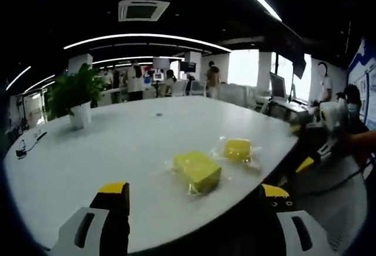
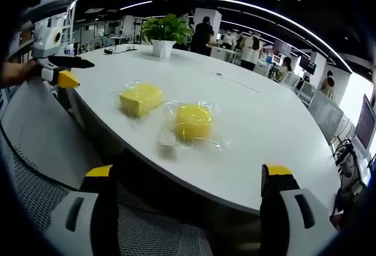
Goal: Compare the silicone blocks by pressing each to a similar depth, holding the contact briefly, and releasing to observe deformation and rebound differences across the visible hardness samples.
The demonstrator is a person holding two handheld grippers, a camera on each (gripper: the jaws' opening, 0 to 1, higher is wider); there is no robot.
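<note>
Right gripper view shows both blocks, the square block (image 2: pixel 141 98) and the round block (image 2: pixel 192 121), near the desk (image 2: pixel 264 132) edge. Your jaws are open on both grippers and empty; an off-centre press could slide a wrapped block off.

Grey-white grippers (image 1: pixel 197 200) (black jaws, yellow tips)

A white table (image 2: pixel 282 138) carries two wrapped yellow blocks (image 2: pixel 141 99) (image 2: pixel 193 121) and a potted plant (image 2: pixel 163 35).

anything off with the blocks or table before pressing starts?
Nothing stands out. Both yellow blocks lie flat on the white table near its edge, each in clear wrap. Left tool and right tool are open, touching neither.
</note>
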